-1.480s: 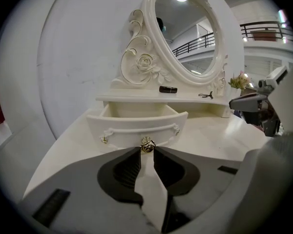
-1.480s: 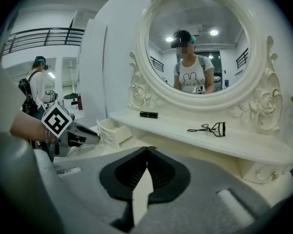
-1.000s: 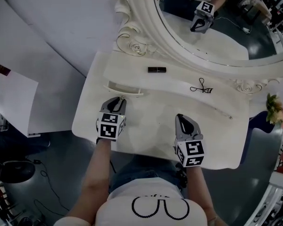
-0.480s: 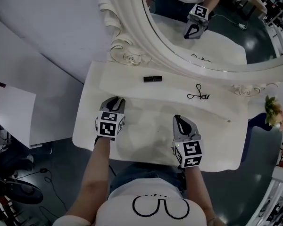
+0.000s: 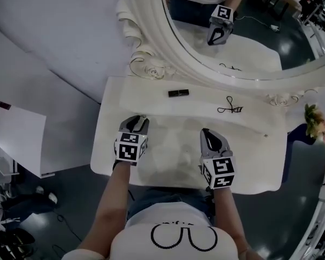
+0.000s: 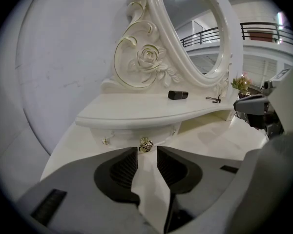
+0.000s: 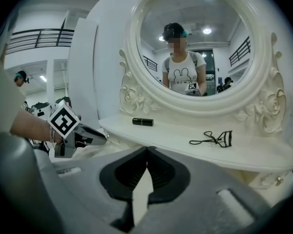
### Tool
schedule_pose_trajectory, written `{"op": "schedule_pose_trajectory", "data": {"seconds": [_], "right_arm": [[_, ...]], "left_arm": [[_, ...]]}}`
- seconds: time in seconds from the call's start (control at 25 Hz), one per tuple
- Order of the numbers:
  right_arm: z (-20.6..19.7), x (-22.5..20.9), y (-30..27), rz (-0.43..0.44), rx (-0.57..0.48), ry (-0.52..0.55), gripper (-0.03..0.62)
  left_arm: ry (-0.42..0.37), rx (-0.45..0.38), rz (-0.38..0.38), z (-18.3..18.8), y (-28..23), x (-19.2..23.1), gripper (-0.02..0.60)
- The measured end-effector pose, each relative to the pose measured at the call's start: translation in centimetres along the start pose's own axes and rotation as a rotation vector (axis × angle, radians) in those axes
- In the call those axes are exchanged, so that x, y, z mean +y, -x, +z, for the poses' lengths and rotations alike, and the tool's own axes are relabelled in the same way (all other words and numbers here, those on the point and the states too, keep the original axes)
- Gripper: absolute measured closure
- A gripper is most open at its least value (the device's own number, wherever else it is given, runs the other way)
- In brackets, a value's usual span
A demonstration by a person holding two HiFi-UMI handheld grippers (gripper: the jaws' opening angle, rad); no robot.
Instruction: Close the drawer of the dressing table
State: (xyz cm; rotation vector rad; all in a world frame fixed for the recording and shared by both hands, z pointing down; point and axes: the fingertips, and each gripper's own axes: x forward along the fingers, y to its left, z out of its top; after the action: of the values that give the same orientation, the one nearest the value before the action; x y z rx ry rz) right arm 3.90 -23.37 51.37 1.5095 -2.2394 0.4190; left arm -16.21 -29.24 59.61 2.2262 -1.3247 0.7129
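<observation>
The white dressing table (image 5: 168, 164) has a small drawer (image 6: 129, 133) under its upper shelf, and the drawer front sits in under the shelf edge. My left gripper (image 5: 135, 121) points at the drawer's gold knob (image 6: 145, 146). Its jaws (image 6: 147, 150) have just been opening. The knob stands at the gap between the tips, and the pads are clear of it. My right gripper (image 5: 208, 134) hovers over the lower tabletop to the right, shut (image 7: 147, 151) with nothing in it.
A black lipstick (image 5: 178, 93) and a black eyelash curler (image 5: 229, 106) lie on the upper shelf. The oval mirror (image 5: 244, 37) in its carved frame rises behind them. Flowers (image 5: 314, 121) stand at the right end. A white panel (image 5: 16, 140) leans on the floor at the left.
The drawer stuck out from under the shelf a second ago and is now slid in. Both grippers stay close to where they were.
</observation>
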Motion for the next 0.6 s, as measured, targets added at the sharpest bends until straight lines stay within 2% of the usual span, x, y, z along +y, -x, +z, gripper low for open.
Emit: {"op": "schedule_pose_trajectory", "data": {"seconds": [0.2, 0.48, 0.52, 0.56, 0.6], "right_arm": [[2.5, 1.6, 2.9, -0.051, -0.075, 0.016, 0.594], [6.8, 5.1, 10.3, -0.131, -0.199, 0.1, 0.594], [7.4, 5.7, 11.4, -0.143, -0.217, 0.108, 0.594], [7.9, 6.4, 12.3, -0.155, -0.234, 0.114, 0.595], [8.3, 7.0, 13.3, -0.165, -0.25, 0.118, 0.594]], "left_arm": [[-0.036, -0.085, -0.027, 1.4, 4.4, -0.6, 0.459], [-0.11, -0.307, -0.095, 4.9, 13.6, -1.7, 0.465], [-0.125, -0.328, -0.11, 5.2, 15.0, -2.0, 0.502], [-0.14, -0.345, -0.122, 5.4, 16.4, -2.2, 0.584], [-0.152, -0.361, -0.132, 5.7, 17.7, -2.5, 0.584]]}}
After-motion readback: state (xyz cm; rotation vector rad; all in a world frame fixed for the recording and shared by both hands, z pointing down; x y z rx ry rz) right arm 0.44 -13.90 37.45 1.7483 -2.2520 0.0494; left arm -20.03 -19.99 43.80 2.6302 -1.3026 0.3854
